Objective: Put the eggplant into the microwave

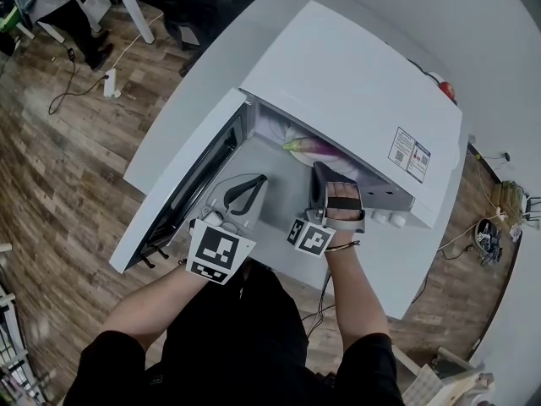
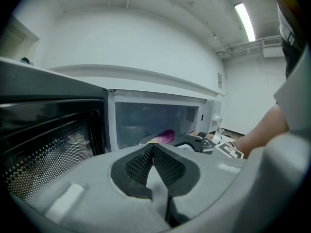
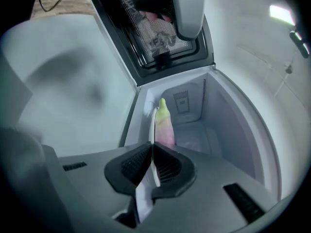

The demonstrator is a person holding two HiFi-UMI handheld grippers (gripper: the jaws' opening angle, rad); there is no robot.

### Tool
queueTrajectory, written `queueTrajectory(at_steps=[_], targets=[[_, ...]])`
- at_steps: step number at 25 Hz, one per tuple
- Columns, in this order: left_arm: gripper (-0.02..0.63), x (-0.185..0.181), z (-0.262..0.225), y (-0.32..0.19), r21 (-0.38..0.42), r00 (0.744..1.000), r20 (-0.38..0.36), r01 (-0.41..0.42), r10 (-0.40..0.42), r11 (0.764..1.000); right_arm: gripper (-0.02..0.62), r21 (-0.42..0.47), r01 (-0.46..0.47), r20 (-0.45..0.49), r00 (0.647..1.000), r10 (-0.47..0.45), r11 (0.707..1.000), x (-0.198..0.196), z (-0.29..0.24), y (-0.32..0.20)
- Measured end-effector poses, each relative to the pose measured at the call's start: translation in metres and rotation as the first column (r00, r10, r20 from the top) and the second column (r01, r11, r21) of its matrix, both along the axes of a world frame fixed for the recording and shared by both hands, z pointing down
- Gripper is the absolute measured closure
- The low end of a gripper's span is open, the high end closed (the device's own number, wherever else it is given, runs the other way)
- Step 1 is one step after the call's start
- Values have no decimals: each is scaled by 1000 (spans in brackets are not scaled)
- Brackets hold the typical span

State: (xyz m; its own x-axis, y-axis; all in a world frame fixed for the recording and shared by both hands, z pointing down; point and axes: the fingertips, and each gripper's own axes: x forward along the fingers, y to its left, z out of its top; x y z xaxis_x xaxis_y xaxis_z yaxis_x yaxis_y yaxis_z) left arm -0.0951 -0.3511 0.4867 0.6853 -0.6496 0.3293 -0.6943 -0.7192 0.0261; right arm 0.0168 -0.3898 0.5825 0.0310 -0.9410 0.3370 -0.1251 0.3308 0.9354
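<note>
**Item: eggplant (image 3: 165, 125).** Purple and white body with a pale green tip. It lies inside the microwave (image 1: 355, 83) cavity, on a white plate (image 3: 154, 130), with the green tip pointing toward the back wall. The microwave door (image 1: 182, 189) hangs open to the left, and the whole unit stands on a white table (image 1: 211, 83).

**Handling, my estimate.** I rate it light and fairly firm, with a smooth, waxy skin that could slide between hard pads. It bruises under a hard squeeze. I would take it across the thick middle of the body, not by the tapered tip. As it sits now, moving it by the plate avoids gripping it at all.

**Right gripper (image 3: 153, 152).** It reaches into the cavity mouth. Its jaws are pinched on a thin white edge, which I take to be the rim of the plate. The eggplant rests just beyond the pads, and I cannot see them touching it.

**Left gripper (image 2: 153, 147).** It is held in front of the open door with its pads pressed together and nothing between them. It stands apart from both the eggplant and the plate.

**Task status, my estimate.** The eggplant already looks to be in place. What remains is to let go of the plate and draw the gripper back.
</note>
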Motion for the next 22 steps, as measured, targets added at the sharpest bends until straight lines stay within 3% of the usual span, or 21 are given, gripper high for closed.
queueTrajectory(at_steps=[10, 18, 22], targets=[[597, 3, 5, 1, -20, 1000, 6, 5, -5, 1000, 569, -75, -7, 70, 997, 12, 997, -5, 7, -8], [597, 0, 10, 5, -42, 1000, 18, 23, -22, 999, 465, -98, -4, 122, 992, 16, 995, -9, 8, -1], [597, 0, 5, 5, -47, 999, 24, 28, -27, 999, 485, -91, 12, 127, 992, 0, 996, -9, 4, 7]])
